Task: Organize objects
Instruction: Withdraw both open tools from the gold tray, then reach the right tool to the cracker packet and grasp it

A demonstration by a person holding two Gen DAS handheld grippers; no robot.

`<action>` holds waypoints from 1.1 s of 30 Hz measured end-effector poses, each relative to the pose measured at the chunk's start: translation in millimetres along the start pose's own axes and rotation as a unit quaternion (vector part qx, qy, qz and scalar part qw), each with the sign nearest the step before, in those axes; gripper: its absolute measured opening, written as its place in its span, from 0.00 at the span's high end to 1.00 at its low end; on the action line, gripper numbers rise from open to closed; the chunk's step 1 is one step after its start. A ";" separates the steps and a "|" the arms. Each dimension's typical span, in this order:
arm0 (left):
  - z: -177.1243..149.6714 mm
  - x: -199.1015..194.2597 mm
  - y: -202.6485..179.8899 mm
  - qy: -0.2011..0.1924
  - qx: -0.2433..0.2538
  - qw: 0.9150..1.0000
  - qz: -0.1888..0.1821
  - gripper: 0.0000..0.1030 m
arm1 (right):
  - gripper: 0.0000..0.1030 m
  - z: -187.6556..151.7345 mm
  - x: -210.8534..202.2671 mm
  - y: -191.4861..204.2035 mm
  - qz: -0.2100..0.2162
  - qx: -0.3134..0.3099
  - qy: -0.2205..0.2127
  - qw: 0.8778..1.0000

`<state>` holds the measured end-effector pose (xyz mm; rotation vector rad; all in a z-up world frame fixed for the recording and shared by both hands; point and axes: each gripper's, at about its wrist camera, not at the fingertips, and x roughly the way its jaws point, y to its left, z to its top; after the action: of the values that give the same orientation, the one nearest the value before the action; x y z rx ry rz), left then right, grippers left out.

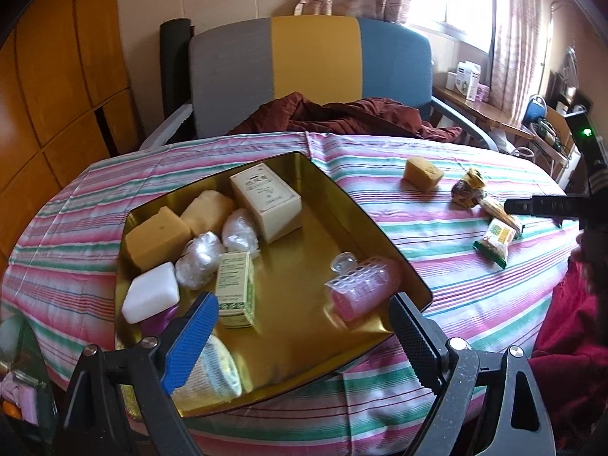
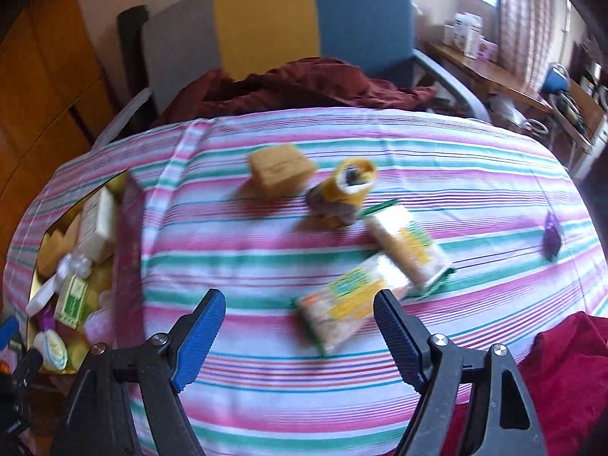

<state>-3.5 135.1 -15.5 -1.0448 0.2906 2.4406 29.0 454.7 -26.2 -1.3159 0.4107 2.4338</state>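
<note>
Striped cloth in pink, green and white covers the tabletop (image 2: pixel 266 387), and behind it stands a chair with grey, yellow and blue panels. Our right tongs (image 2: pixel 300 323) stand wide and hold nothing; just ahead of them, between the two tips, lies the nearest snack packet (image 2: pixel 353 304), flat on the cloth, with its long axis going from near left to far right. We judge that the right hand is much nearer to it than the left. A second packet (image 2: pixel 408 249) lies beyond it, touching or almost touching, then a yellow roll wrapper (image 2: pixel 344 190) and a tan soap block (image 2: pixel 281 173). Our left tongs (image 1: pixel 304 315) are also wide and empty, hovering over the golden tin tray (image 1: pixel 383 228). Inside the tray we see a cream box (image 1: pixel 266 201), a small green box (image 1: pixel 235 288), a white soap bar (image 1: pixel 150 298), two clear wrapped balls, two tan blocks and a pink ribbed bottle (image 1: pixel 363 290).
</note>
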 end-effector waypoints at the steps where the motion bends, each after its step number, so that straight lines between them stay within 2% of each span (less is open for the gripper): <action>1: 0.9 1.1 -2.8 0.001 0.003 1.000 -0.002 0.11 | 0.21 2.2 0.4 -5.7 -0.003 0.005 0.000 1.000; 10: 10.3 10.8 -24.0 0.008 0.021 1.000 -0.019 0.11 | 0.21 29.7 11.7 -70.2 -0.050 0.055 -0.022 0.997; 14: 16.1 17.4 -36.0 0.013 0.031 0.999 -0.028 0.11 | 0.21 26.8 23.6 -109.3 -0.059 0.115 -0.030 0.991; 17: 20.0 24.2 -47.7 0.018 0.042 0.998 -0.037 0.11 | 0.21 16.5 37.5 -139.8 -0.055 0.188 0.001 0.981; 20: 22.3 34.3 -61.9 0.029 0.051 0.997 -0.048 0.11 | 0.20 13.2 36.6 -152.9 -0.054 0.219 0.002 0.974; 25: 24.9 48.1 -82.2 0.045 0.064 0.995 -0.067 0.11 | 0.20 11.7 45.9 -152.2 -0.040 0.219 0.026 0.974; 33: 23.0 61.2 -98.9 0.062 0.070 0.992 -0.087 0.11 | 0.20 14.1 57.9 -129.8 -0.046 0.159 0.049 0.985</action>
<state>-5.8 249.8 -45.2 -1.1130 0.3895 2.1714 44.4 586.4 -79.2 -1.2852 0.7154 2.1255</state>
